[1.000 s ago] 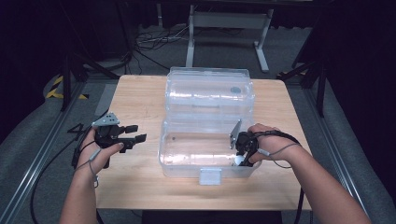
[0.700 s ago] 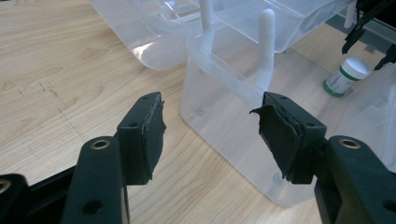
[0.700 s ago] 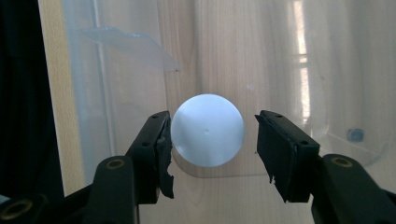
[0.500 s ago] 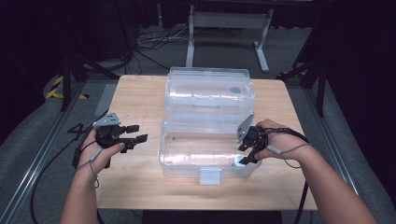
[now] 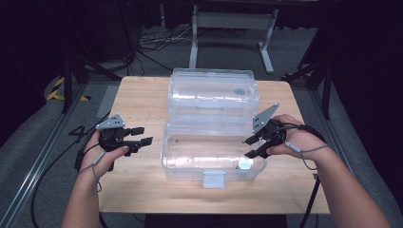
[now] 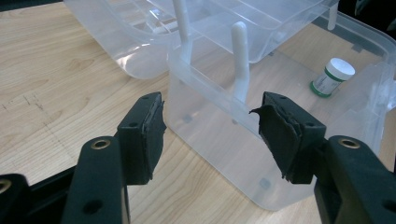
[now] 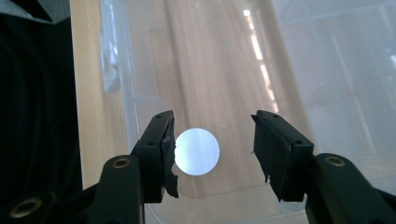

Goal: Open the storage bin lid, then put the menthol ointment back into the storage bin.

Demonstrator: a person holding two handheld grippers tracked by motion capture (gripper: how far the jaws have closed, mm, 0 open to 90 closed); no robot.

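Wooden table: light, bare boards carry everything; broad free strips run along its left edge and its near edge; the right edge lies close beside the right hand, so there is less slack on that side.
Clear bin: thin see-through plastic, sits in the middle of the table toward the near edge; I judge it light and a little flexible, its walls slick; its rim is the firmest place to grasp; a latch tab hangs on the near wall.
Lid: same clear plastic, thrown open toward the far edge, so the bin's mouth stands free from above; white hinge posts rise at the back wall and could snag a jaw.
Left gripper: jaws wide apart with nothing between them; it hovers over the table just left of the bin, level with its left wall.
Right gripper: above the bin's near right corner, jaws spread wide and empty, having just been closing a trifle; in the right gripper view the bottle stands below, between the pads and apart from them.
Small bottle: white cap, green-trimmed label, upright on the bin floor in the near right corner; probably light, rigid and smooth; best pinched across the cap or upper body from straight above, since the corner walls crowd it on two sides.
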